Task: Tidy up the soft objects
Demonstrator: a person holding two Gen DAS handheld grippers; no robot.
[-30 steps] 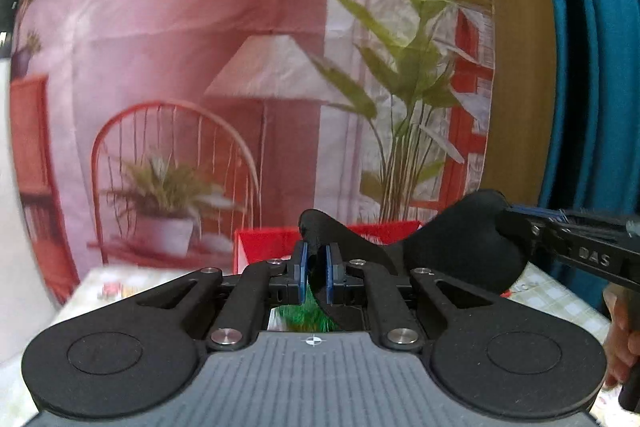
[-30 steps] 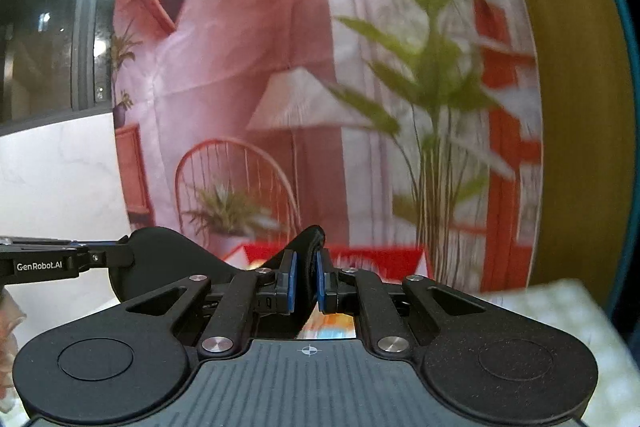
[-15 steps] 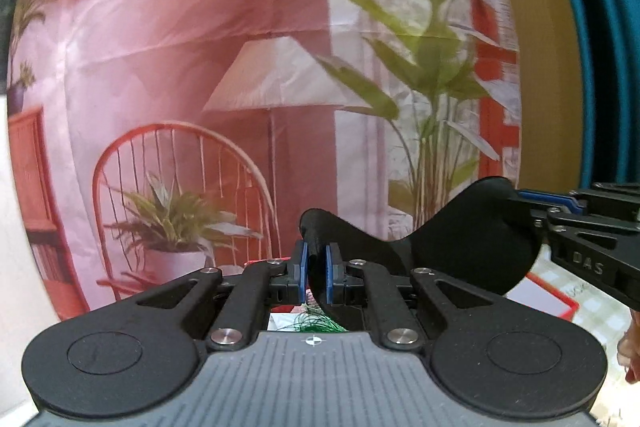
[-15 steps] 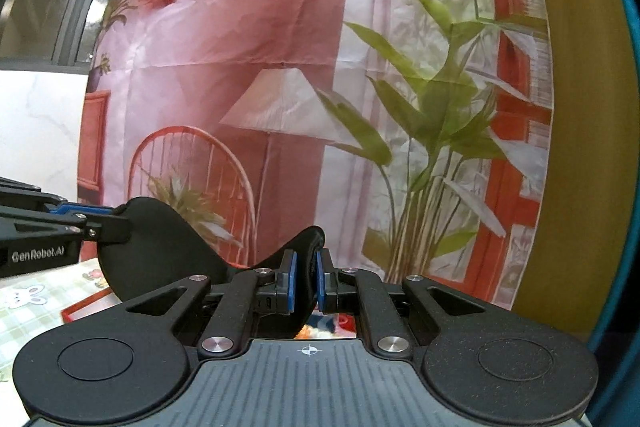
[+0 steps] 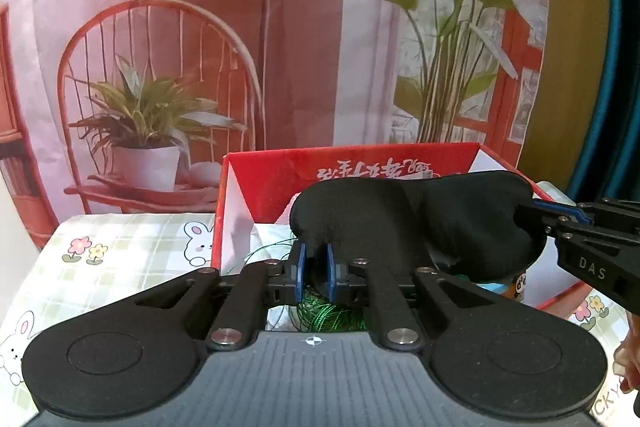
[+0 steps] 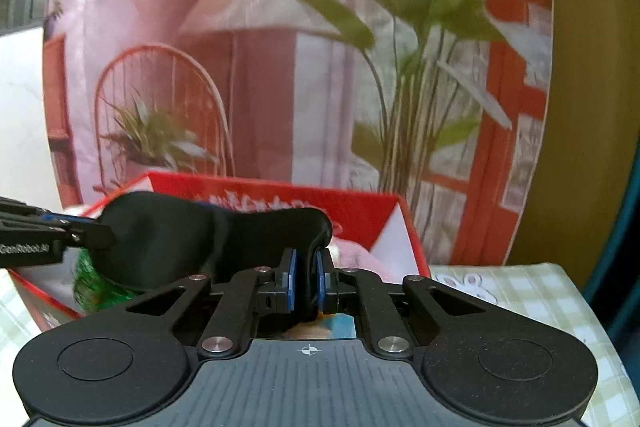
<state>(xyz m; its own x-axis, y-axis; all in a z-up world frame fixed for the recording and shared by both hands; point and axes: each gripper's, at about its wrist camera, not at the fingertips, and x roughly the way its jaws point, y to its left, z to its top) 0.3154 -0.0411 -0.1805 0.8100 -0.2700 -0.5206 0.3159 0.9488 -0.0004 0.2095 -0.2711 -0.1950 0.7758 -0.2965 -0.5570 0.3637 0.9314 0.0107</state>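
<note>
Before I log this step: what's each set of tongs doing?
Left tongs: closed on one end of the black eye mask.
Right tongs: closed on its other end.

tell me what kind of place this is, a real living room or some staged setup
Likely a staged tabletop setup, not a real room: the lamp and chair are printed on a creased backdrop, before a bunny-print tablecloth holding a red box.

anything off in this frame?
Nothing damaged or spilled. The black eye mask is stretched between the left gripper and right gripper, held above the open red box. Green tinsel-like strands lie loose inside the box.
</note>
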